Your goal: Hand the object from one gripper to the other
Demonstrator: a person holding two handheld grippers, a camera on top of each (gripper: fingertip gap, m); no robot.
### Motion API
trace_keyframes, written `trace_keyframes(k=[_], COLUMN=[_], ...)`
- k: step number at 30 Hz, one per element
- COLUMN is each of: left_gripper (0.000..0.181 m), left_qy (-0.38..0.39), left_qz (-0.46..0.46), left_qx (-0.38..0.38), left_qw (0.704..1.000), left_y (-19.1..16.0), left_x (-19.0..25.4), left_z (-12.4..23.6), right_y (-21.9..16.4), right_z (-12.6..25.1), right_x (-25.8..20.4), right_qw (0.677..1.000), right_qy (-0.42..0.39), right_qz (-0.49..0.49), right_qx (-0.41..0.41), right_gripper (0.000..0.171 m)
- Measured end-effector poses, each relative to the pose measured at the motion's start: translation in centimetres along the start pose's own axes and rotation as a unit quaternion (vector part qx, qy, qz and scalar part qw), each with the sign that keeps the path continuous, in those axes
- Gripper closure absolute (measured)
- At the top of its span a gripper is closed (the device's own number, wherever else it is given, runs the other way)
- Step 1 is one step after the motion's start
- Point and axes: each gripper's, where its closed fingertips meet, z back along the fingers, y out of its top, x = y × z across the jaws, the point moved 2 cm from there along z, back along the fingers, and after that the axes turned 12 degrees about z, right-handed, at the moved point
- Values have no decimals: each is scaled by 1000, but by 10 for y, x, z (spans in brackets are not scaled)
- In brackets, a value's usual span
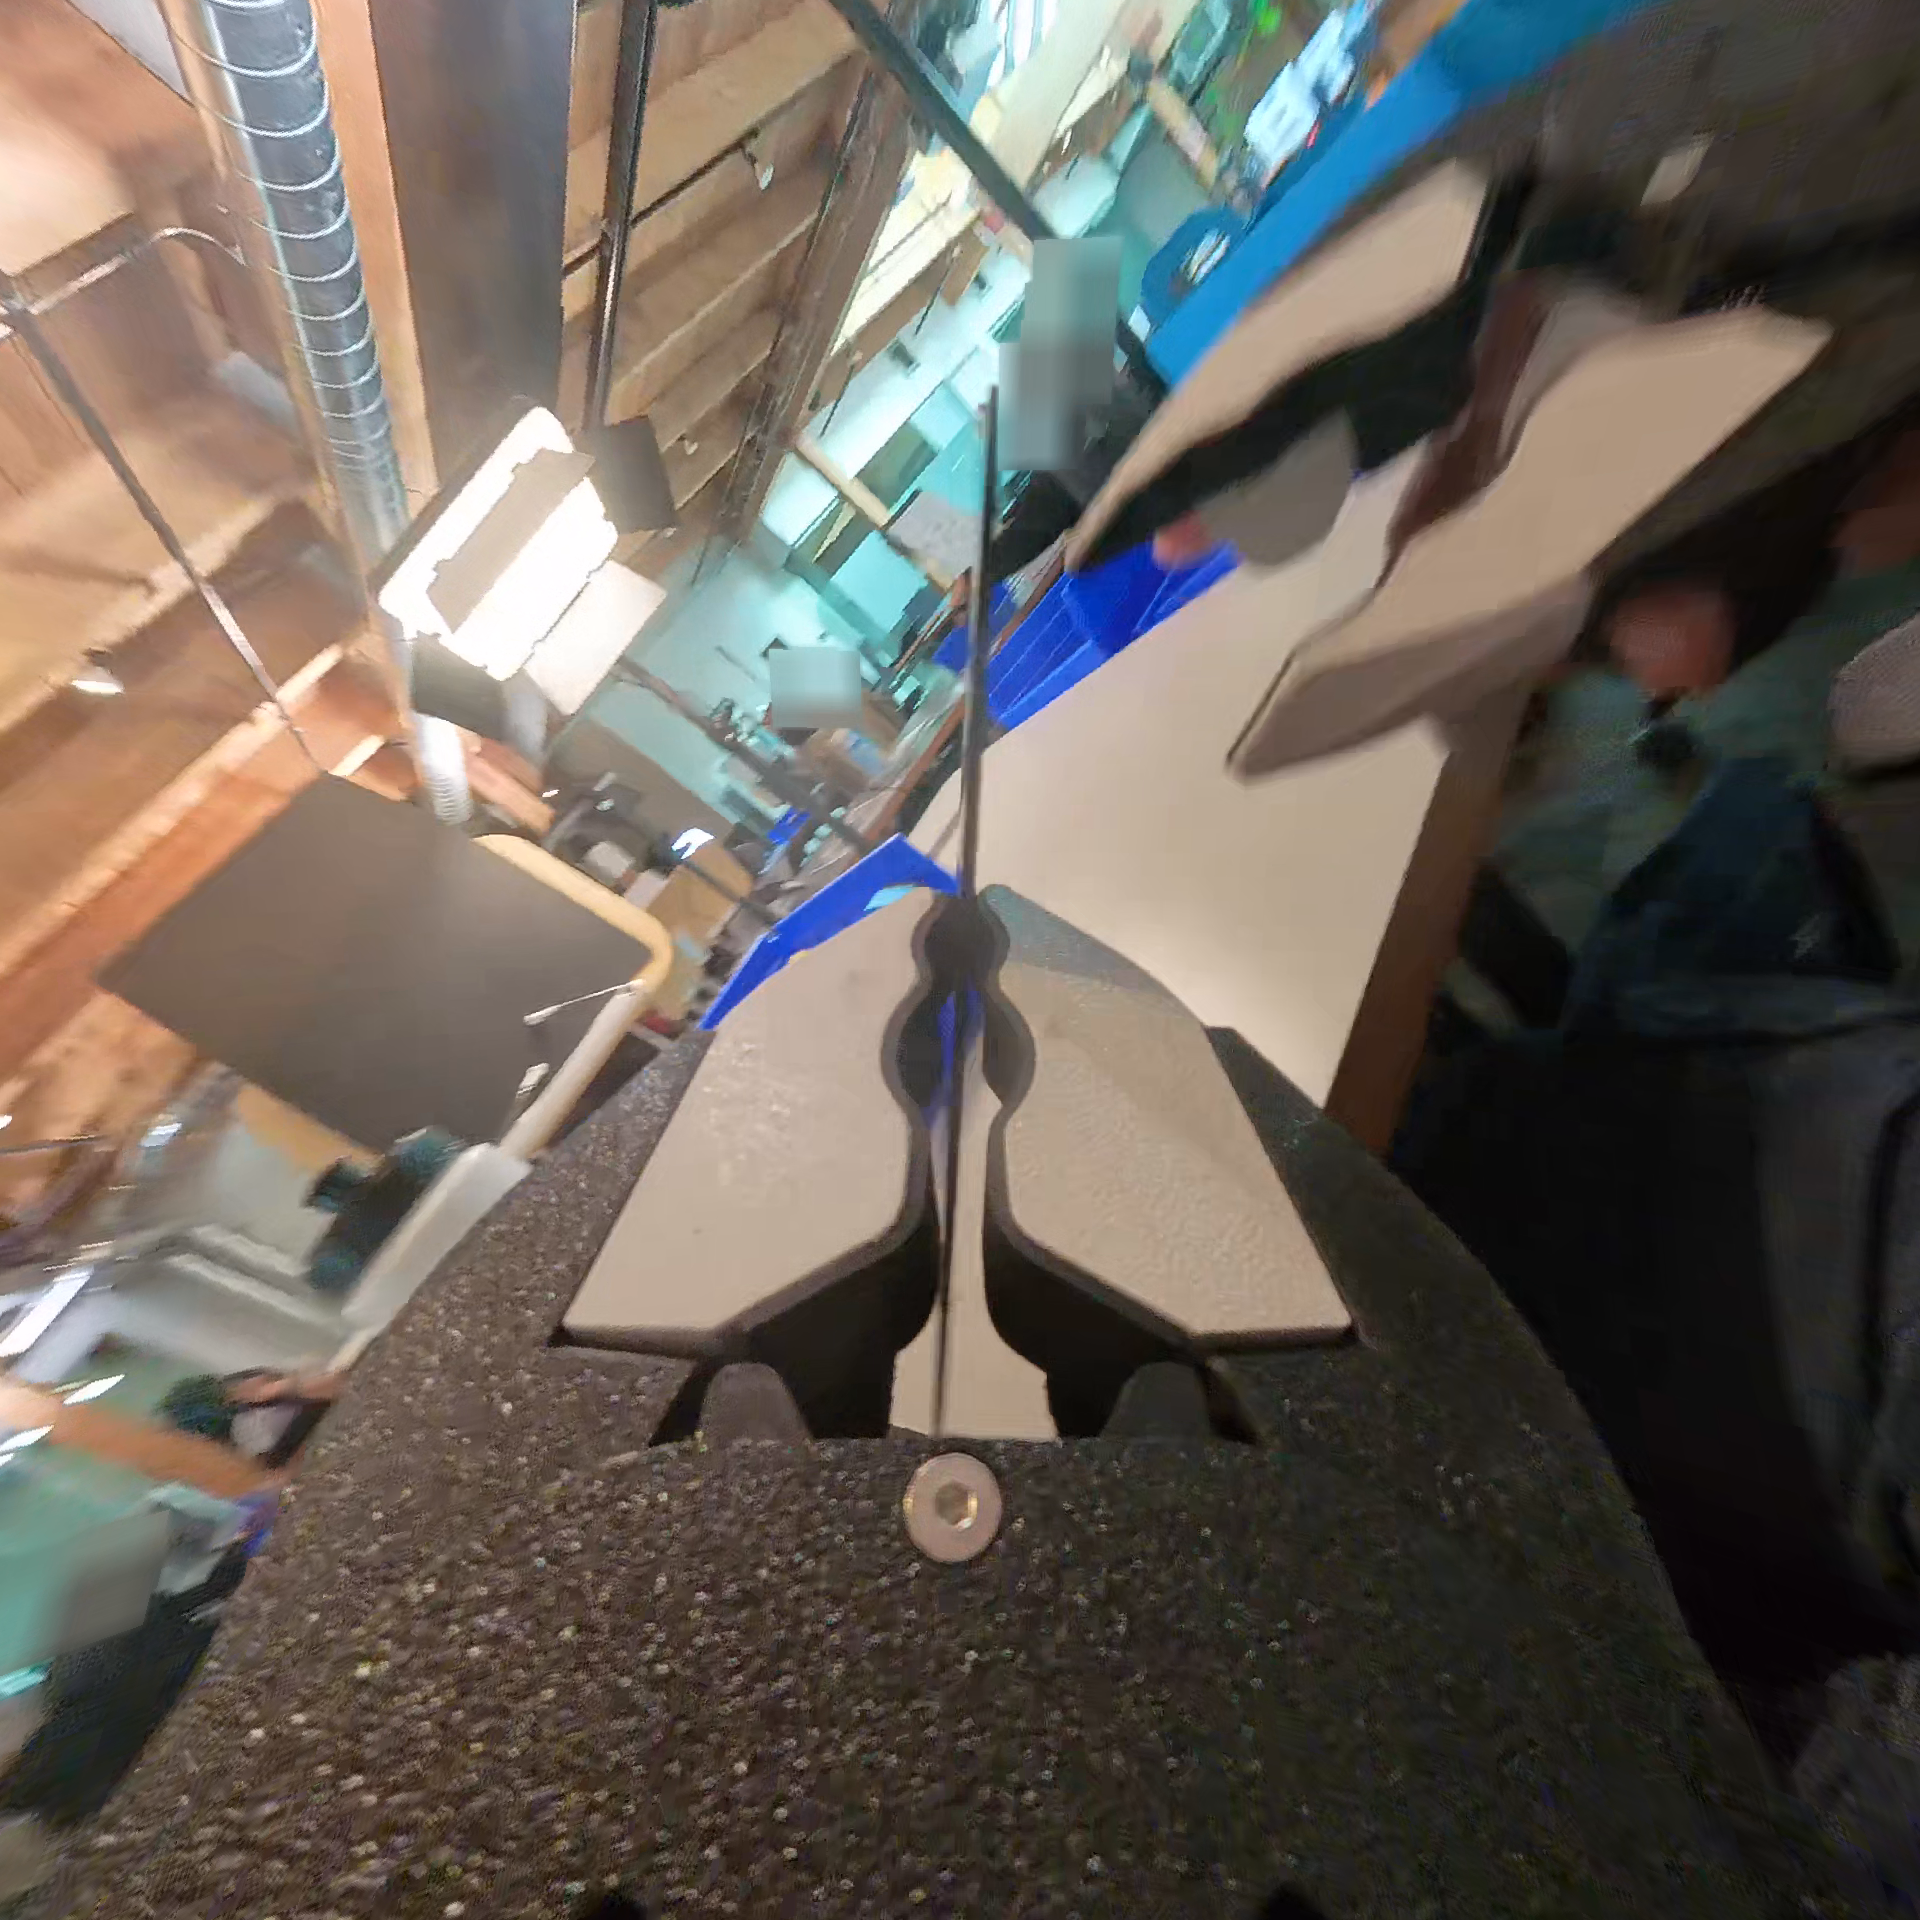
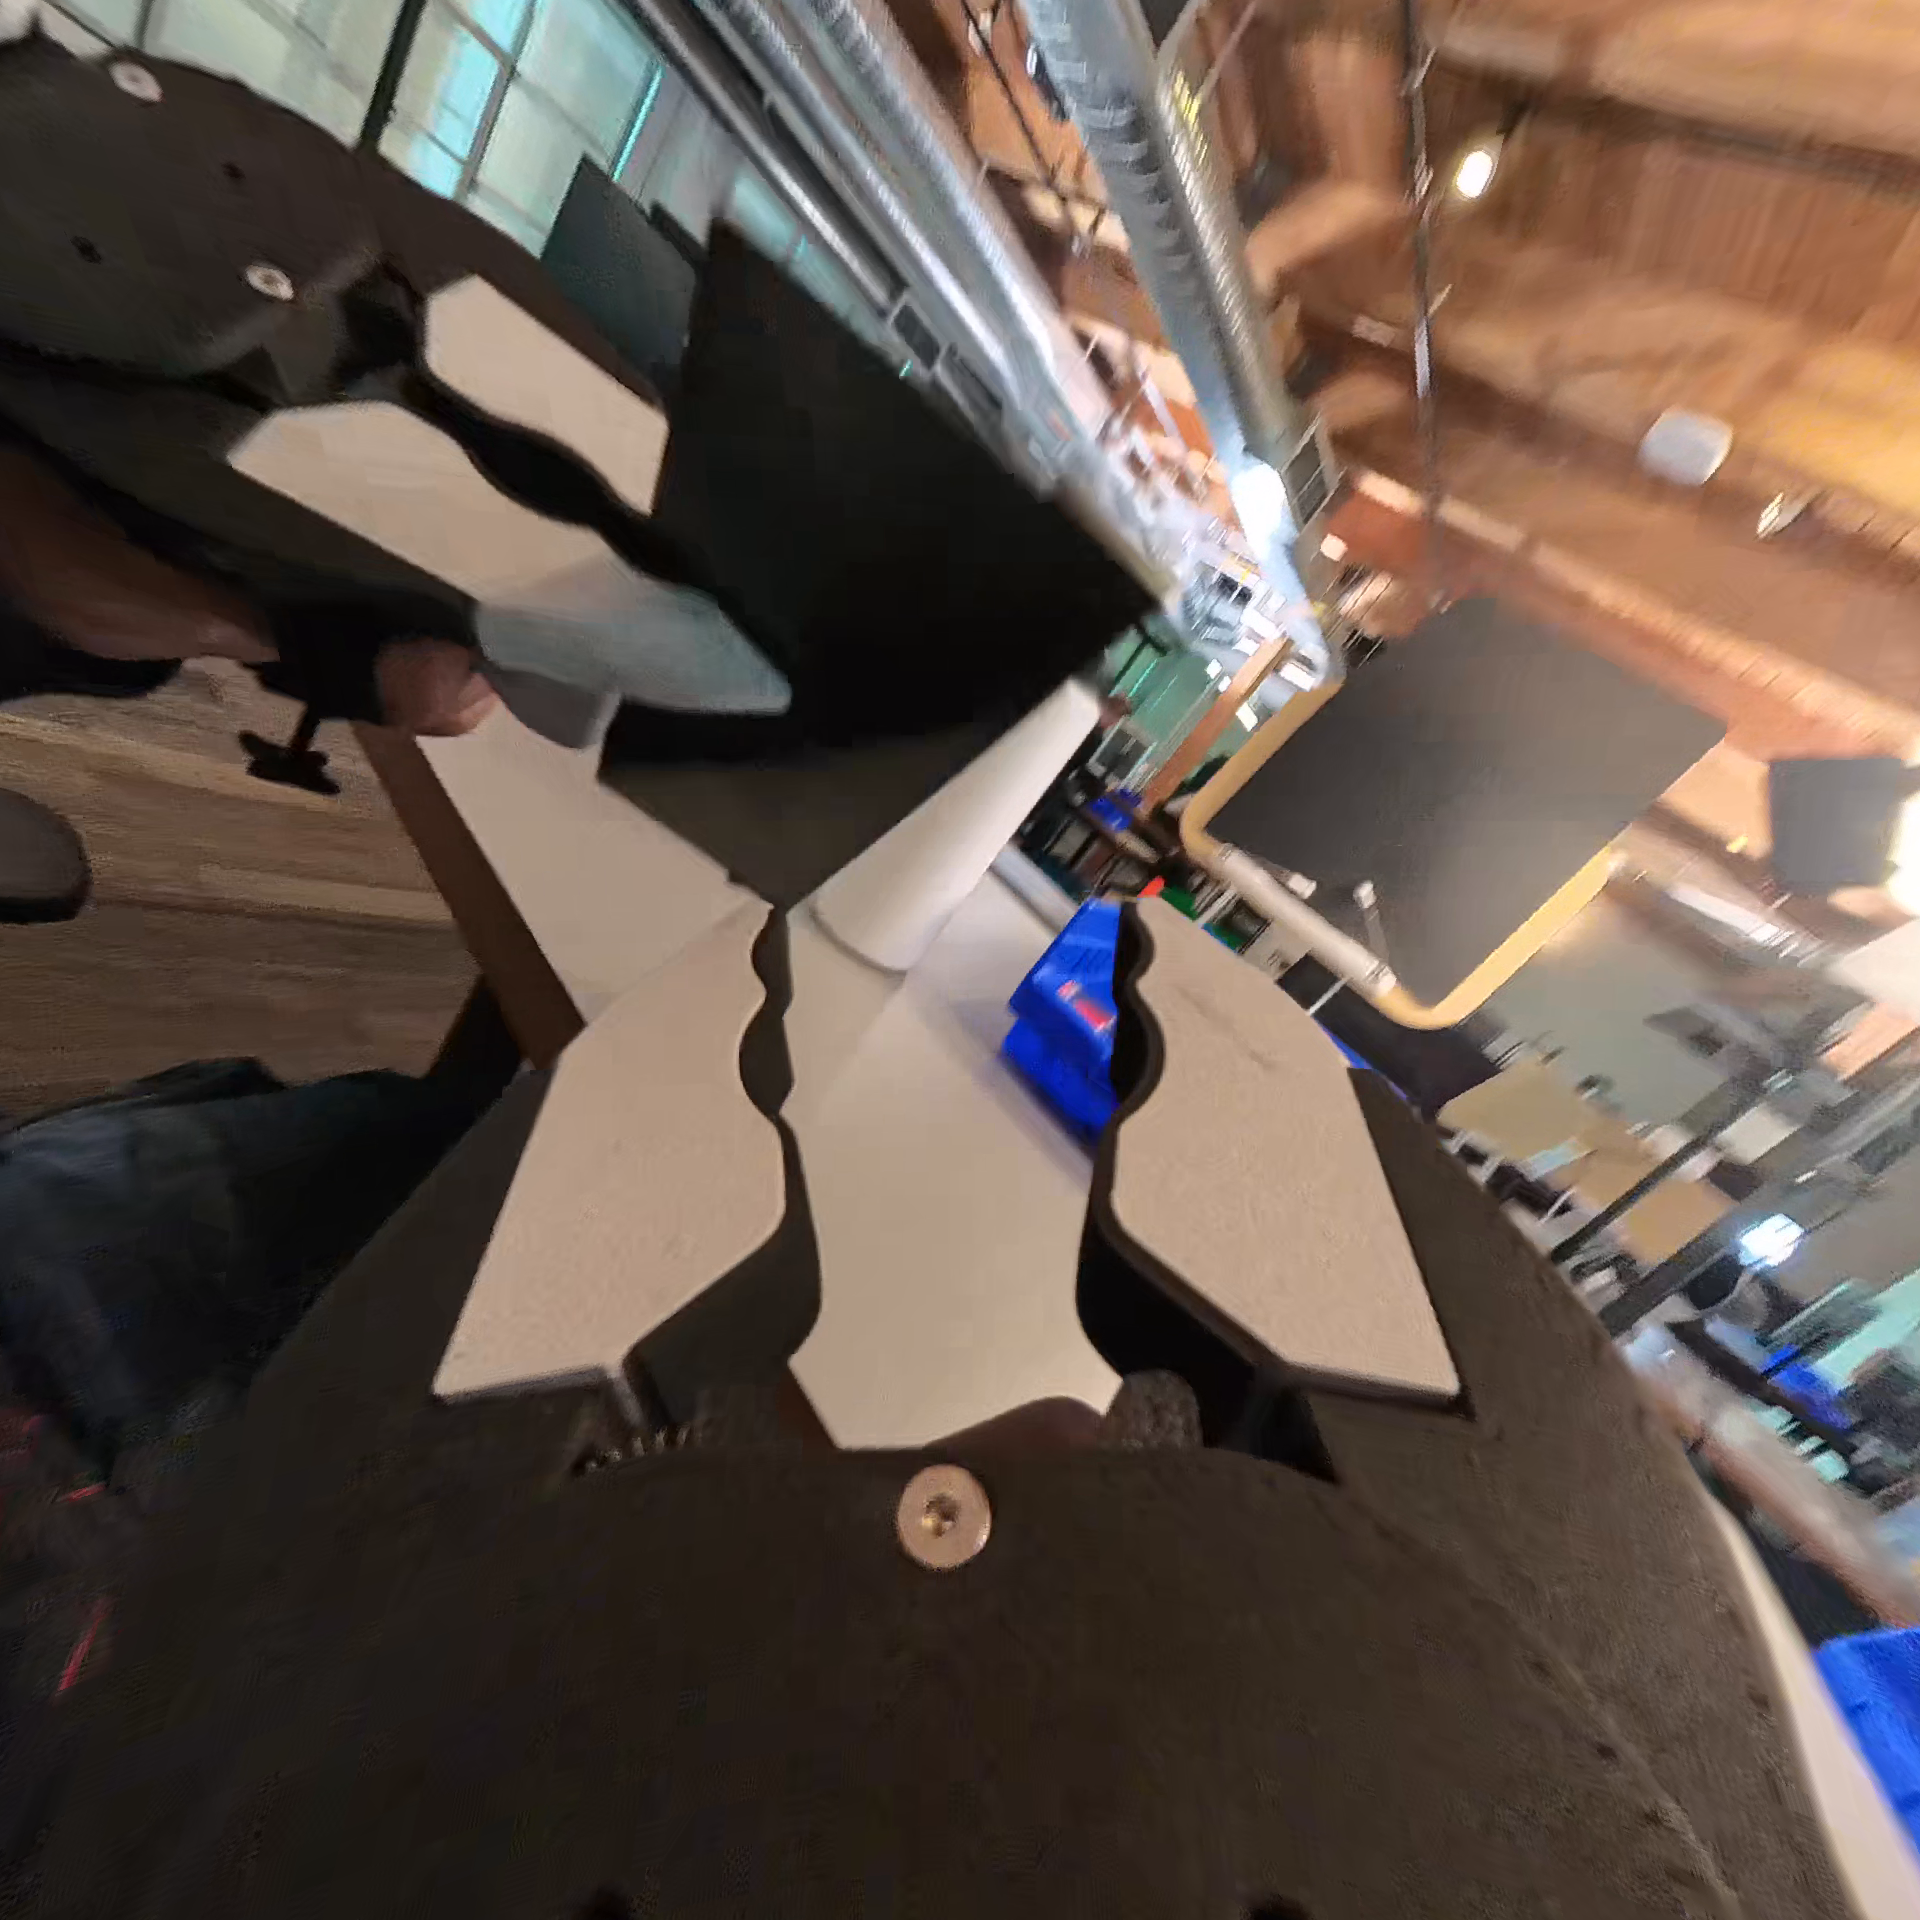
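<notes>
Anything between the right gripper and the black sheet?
Bare in the right wrist view: the open right gripper faces the black sheet, only a white tube beyond.

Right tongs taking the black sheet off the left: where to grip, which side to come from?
Best bet: the free stretch of the black sheet beyond the left tongs, which are shut on its near end. It is thin and flat, so slide the open right tongs over its far edge, one finger on each face.
</notes>
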Motion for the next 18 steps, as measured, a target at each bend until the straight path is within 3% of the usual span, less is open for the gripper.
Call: trace_keyframes(k=[6,9,10,12,13,18], left_gripper=[179,179,179,177,170,139], left_qy=[9,-47,-56,-57,-41,-4], left_qz=[-190,-254,-254,-238,-223,-10], left_qx=[-119,-104,-93,-78,-67,54], left_qw=[975,961,961,966,972,998], left_y=[-48,-53,-51,-46,-43,-19], left_x=[7,32,38,41,36,3], left_z=[-8,-9,-10,-11,-13,-4], right_y=[9,-9,-16,-34,-41,-56], right_z=[2,-7,-9,-14,-15,-18], right_x=[-6,-27,-35,-46,-48,-30], right_qw=[991,973,963,950,953,989], right_qy=[-32,0,14,47,56,52], right_qz=[126,223,258,281,264,22], right_qx=[-10,-60,-79,-125,-140,-138], right_gripper=[107,111,116,157,168,169])
